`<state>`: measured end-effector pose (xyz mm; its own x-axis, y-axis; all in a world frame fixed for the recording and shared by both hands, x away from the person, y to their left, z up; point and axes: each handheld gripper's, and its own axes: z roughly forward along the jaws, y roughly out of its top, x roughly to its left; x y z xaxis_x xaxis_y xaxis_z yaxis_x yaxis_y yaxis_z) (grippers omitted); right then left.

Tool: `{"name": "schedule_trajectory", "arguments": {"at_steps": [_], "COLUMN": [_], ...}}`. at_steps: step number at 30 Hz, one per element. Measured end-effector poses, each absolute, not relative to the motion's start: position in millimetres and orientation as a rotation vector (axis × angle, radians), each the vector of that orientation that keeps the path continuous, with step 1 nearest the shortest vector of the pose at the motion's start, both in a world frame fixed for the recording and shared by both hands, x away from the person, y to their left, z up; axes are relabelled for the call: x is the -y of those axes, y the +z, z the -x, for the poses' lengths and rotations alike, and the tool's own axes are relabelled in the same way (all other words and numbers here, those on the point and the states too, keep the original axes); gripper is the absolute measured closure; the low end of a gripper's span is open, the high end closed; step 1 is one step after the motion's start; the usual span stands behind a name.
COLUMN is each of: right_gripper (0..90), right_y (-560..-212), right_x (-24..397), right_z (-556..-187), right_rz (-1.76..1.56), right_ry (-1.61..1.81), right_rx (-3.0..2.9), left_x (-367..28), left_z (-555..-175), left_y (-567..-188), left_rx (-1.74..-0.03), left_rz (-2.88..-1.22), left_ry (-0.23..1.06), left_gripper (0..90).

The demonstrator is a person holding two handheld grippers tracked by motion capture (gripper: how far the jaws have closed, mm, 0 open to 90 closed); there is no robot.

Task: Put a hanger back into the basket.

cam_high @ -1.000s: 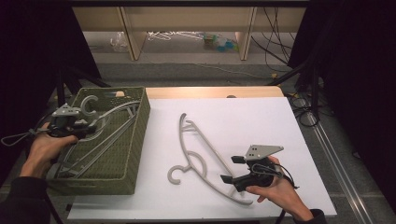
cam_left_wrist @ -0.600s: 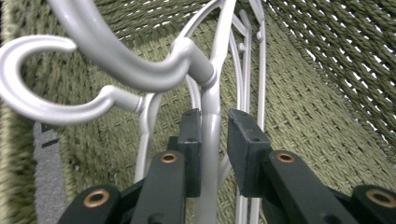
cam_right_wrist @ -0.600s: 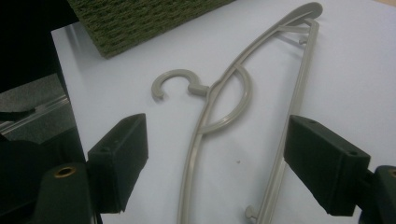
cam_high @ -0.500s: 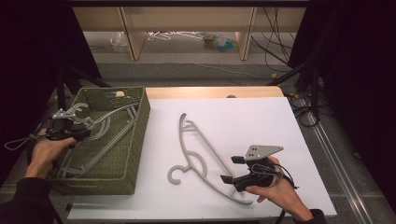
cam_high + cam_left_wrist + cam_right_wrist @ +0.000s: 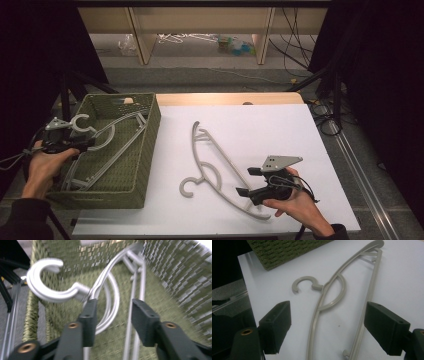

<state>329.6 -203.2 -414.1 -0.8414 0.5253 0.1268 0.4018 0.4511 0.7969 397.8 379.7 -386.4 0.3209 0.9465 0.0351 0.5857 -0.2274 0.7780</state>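
Over at the left edge of the table, the left gripper [image 5: 75, 141] hangs above the near-left part of the green woven basket [image 5: 142, 165], and its jaws have just been opening. In the left gripper view they stand partly apart, nothing pressed between the pads; the left pad sits right at the neck of the grey hanger in the basket [image 5: 82, 290], whose hook curls up over the basket's left rim while its arms slope down to the floor of the basket. At the near right, the right gripper [image 5: 245, 182] hovers with jaws spread wide, gripping nothing. A second grey hanger [image 5: 215, 167] lies flat on the white table [image 5: 280, 125] just right of the basket, its near end between those open jaws.
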Motion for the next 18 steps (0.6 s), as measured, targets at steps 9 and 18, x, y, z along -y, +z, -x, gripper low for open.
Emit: {"name": "schedule_trajectory", "arguments": {"at_steps": [9,18], "right_gripper": [22.1,21.6], "right_y": [-416,-418], "right_x": [203,201], "right_z": [-330,-331], "right_rz": [-0.841,-0.844], "right_ry": [1.345,1.345], "right_rx": [-2.542,-2.541], "left_x": [-332,-269], "left_z": [-355,-326], "left_y": [-368,-367], "left_rx": [-1.204,-1.012], "left_rz": [-1.672,-1.696], "left_ry": [0.600,0.558], "left_gripper": [38.0,30.2]}}
